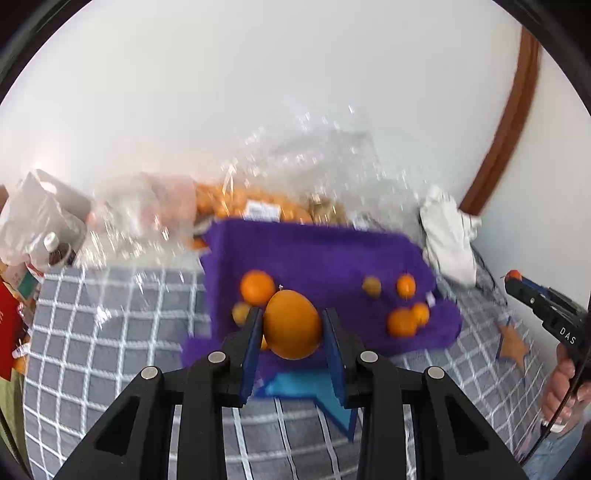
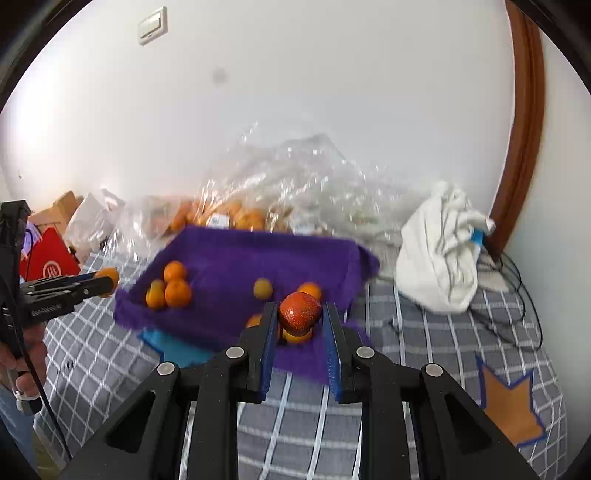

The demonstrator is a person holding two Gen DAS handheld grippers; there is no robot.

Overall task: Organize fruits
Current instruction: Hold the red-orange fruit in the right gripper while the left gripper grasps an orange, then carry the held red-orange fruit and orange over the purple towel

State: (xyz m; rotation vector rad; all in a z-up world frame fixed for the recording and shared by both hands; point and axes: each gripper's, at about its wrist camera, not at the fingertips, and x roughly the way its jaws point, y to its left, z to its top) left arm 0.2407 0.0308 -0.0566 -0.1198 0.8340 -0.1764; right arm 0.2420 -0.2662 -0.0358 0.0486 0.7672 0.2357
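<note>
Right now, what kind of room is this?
Probably a bedroom at home: a checked bedspread, a wall switch, a wooden door frame, and shopping bags piled against the wall.

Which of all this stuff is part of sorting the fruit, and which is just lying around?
Part of the job:
- orange in the left tool
- red fruit in the right tool
- loose fruits
- purple cloth

Lying about:
- white cloth
- red bag
- cables
</note>
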